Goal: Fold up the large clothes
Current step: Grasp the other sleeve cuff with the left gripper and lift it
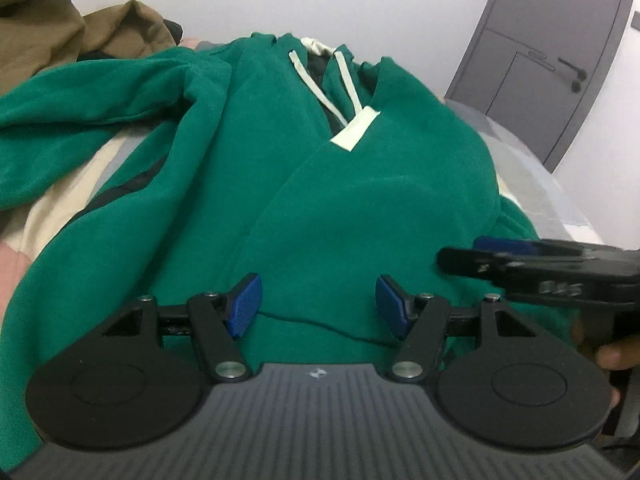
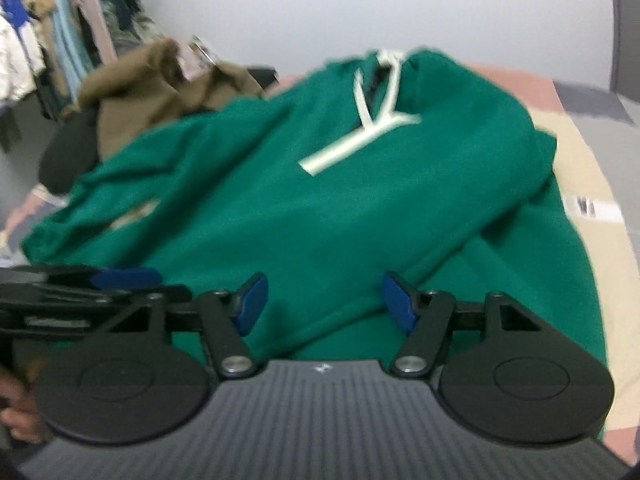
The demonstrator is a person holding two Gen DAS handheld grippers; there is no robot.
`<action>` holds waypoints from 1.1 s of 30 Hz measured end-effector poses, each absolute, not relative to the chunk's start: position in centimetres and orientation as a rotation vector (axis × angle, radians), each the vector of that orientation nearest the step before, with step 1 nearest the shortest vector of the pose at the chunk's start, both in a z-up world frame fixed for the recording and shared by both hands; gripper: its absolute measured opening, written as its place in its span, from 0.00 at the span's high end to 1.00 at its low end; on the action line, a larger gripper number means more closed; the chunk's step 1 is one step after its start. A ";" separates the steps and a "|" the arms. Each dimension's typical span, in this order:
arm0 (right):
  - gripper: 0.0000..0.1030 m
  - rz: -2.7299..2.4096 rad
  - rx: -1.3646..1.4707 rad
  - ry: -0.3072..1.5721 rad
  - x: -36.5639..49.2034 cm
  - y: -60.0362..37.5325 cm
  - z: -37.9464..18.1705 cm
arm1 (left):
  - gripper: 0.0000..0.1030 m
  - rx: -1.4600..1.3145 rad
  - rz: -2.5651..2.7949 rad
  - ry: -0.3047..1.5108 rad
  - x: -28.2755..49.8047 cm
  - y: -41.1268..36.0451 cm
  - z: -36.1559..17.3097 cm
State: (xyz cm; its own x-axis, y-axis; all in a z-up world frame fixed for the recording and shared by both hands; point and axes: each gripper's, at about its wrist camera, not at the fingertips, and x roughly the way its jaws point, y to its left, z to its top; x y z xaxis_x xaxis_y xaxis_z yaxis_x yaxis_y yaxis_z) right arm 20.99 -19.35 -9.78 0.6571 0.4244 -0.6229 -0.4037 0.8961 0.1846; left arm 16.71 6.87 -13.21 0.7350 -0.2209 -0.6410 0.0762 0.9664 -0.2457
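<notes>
We hover both grippers, left [image 1: 318, 304] and right [image 2: 320, 300], fingers spread and empty, over the near hem of the green hoodie [image 1: 320, 200] filling mid-frame on the bed [image 2: 580, 168], seemingly lining up a fold; brown coat [image 1: 48, 20] upper left

The right-wrist view is motion-blurred, so the hoodie's [image 2: 320, 208] drawstrings [image 2: 376, 120] smear into a pale streak. The hoodie's near hem lies hidden under both gripper bodies. The brown garment [image 1: 44, 20] is cut off by the left-wrist view's top-left corner. The right gripper [image 1: 460, 258] is blurred there and cropped at the right edge; its jaw gap cannot be read. The door [image 1: 560, 60] runs off the top.
</notes>
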 end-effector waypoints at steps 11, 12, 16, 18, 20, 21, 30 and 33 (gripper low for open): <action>0.36 0.446 0.004 0.762 21.6 -18.9 -11.5 | 0.27 -0.521 0.008 0.605 15.0 13.3 -11.5; 0.36 0.445 0.003 0.762 21.5 -18.9 -11.5 | 0.27 -0.570 0.055 0.592 14.7 14.5 -11.6; 0.36 0.439 -0.003 0.759 21.4 -18.8 -11.5 | 0.27 -0.760 0.239 0.551 13.8 19.4 -12.5; 0.36 0.439 -0.001 0.759 21.5 -18.9 -11.5 | 0.26 -0.858 0.312 0.532 13.3 21.4 -13.3; 0.36 0.438 0.000 0.759 21.5 -18.9 -11.5 | 0.22 -0.938 0.400 0.519 13.0 23.4 -13.9; 0.36 0.437 0.000 0.759 21.5 -18.9 -11.5 | 0.21 -0.978 0.429 0.503 12.8 24.2 -14.4; 0.37 0.430 0.003 0.762 21.5 -18.8 -11.4 | 0.21 -1.260 0.538 0.334 11.8 29.5 -17.0; 0.37 0.427 0.018 0.763 21.6 -19.1 -11.4 | 0.22 -1.330 0.590 0.269 11.5 31.5 -17.5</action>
